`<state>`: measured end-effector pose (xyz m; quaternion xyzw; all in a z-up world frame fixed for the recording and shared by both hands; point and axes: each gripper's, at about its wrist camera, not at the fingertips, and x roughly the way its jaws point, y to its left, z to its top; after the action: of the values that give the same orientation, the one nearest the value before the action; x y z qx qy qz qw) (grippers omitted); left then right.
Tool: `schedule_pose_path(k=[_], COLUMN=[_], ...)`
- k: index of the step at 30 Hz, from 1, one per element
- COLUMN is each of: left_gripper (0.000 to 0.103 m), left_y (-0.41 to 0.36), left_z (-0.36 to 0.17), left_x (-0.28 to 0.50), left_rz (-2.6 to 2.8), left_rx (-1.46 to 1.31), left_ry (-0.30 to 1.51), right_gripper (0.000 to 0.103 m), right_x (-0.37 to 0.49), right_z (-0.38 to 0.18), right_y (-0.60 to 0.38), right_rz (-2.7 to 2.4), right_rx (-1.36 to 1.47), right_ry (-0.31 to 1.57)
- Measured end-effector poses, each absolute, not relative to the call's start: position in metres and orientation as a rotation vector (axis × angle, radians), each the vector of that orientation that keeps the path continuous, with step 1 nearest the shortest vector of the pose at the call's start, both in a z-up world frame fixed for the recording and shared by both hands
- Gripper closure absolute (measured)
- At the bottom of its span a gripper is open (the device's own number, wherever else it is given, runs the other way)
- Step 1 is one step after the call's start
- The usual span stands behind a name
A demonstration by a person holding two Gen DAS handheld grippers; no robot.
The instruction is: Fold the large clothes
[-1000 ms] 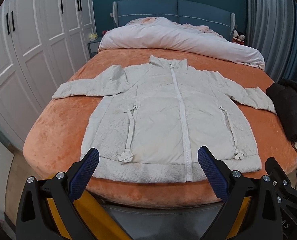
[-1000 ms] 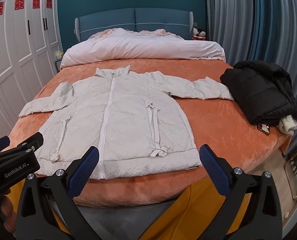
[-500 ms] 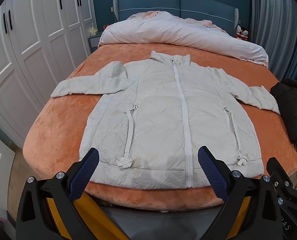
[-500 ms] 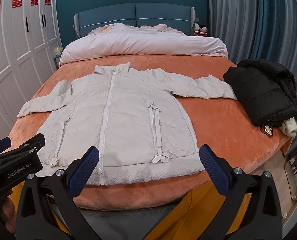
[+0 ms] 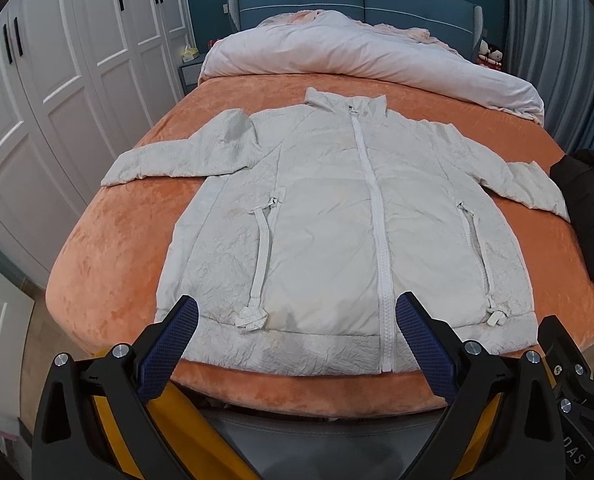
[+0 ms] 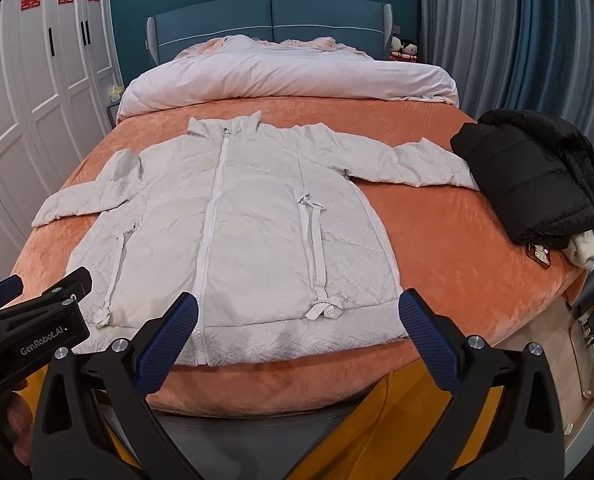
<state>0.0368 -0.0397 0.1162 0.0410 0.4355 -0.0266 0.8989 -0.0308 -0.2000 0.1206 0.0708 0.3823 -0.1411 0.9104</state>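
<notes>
A pale grey zip-up jacket [image 5: 329, 216] [image 6: 249, 224] lies flat and face up on the orange bed cover [image 5: 109, 264] [image 6: 449, 248], both sleeves spread out sideways, hem toward me. My left gripper [image 5: 297, 320] hangs open just above the hem near the front zip, holding nothing. Wide open too is my right gripper [image 6: 297, 320], over the hem on the jacket's right half, empty. The left gripper's body also shows at the left edge of the right wrist view.
A black puffer jacket [image 6: 533, 176] [image 5: 589, 208] lies on the bed's right side, touching the right sleeve end. A rolled pinkish duvet [image 6: 281, 76] lies across the head of the bed. White wardrobe doors [image 5: 37, 100] line the left; curtains [image 6: 517, 40] hang on the right.
Both grippers have moved forward and a little higher over the foot of the bed, so the jacket hem now sits closer beneath the fingers. Both stay open.
</notes>
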Motion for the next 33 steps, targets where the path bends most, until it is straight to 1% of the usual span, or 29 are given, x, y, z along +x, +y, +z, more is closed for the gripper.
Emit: schedule_pose_path(k=[33], left_gripper=[0.006], left_y=[-0.038], left_z=[0.101], left_x=[0.047], left_rz=[-0.031], left_rx=[0.094], left_ry=[0.918], right_gripper=[0.005], right_x=[-0.017], right_z=[0.112], right_y=[-0.198], right_rz=[-0.286], right_rx=[0.130], right_ry=[0.811])
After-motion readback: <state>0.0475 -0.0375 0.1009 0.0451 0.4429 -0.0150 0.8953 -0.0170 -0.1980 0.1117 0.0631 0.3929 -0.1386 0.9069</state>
